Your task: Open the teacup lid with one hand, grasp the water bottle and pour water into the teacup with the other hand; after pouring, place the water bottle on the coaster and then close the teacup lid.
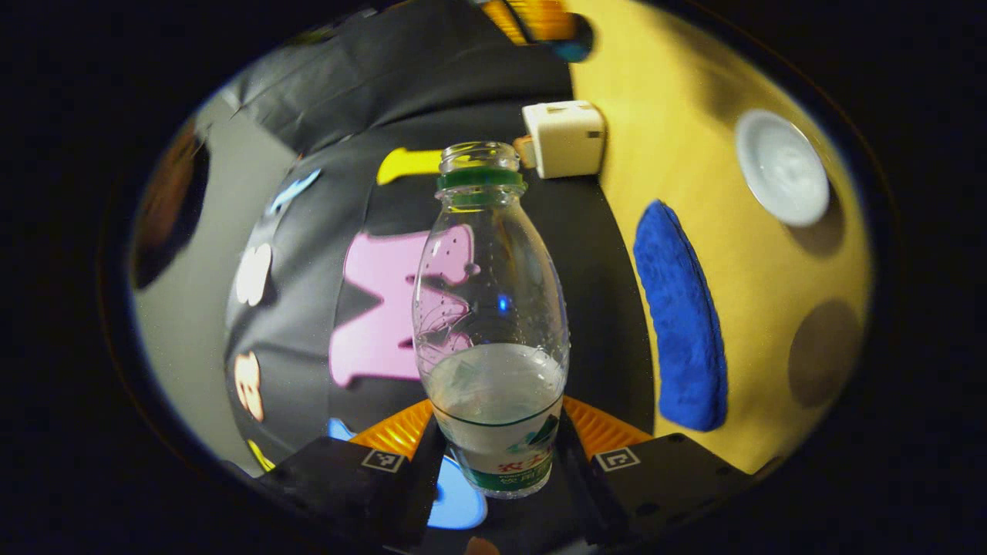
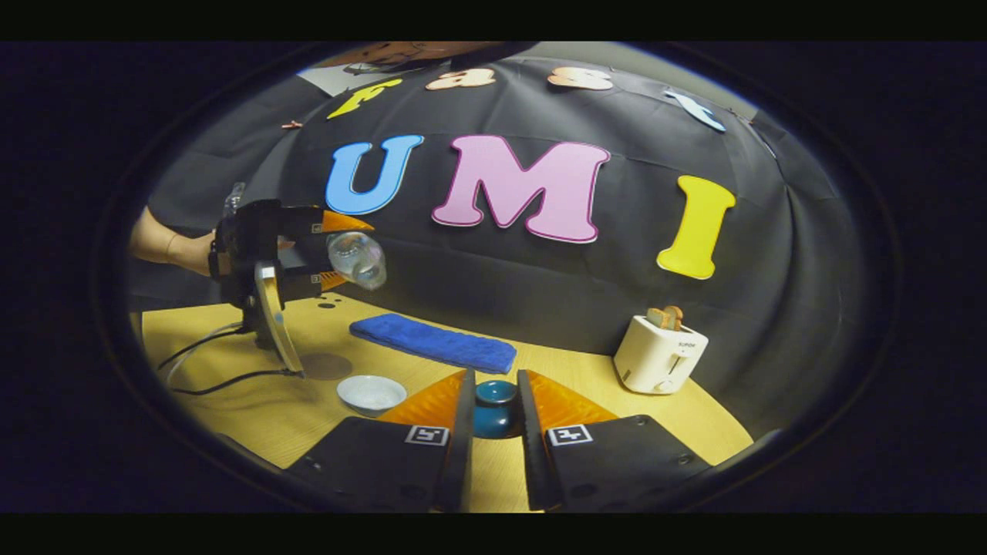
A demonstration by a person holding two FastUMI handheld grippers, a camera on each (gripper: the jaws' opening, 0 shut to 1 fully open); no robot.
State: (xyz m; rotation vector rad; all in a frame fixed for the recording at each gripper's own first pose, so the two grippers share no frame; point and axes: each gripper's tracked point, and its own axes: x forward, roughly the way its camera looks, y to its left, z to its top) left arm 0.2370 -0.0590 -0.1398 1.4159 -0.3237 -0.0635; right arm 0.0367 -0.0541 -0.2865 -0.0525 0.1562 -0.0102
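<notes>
Capless, green-labelled water bottle [image 1: 490, 324] in left tool [image 1: 497, 451]

I work at a table [image 2: 694, 432] with a yellowish wood-grain top and a rounded far-right edge. A black cloth wall [image 2: 540, 293] hangs directly behind the table's far edge; the cloth is creased and folds around to the right. Above the cloth, a strip of pale grey wall [image 2: 617, 58] is visible; in the left gripper view the same grey surface [image 1: 185, 308] shows beside the cloth. Lighting is dim and comes from overhead, so soft shadows lie on the tabletop. Two black cables [image 2: 208, 370] run across the table's left edge. A round dark patch [image 2: 325, 365] lies flat on the top near them.
</notes>
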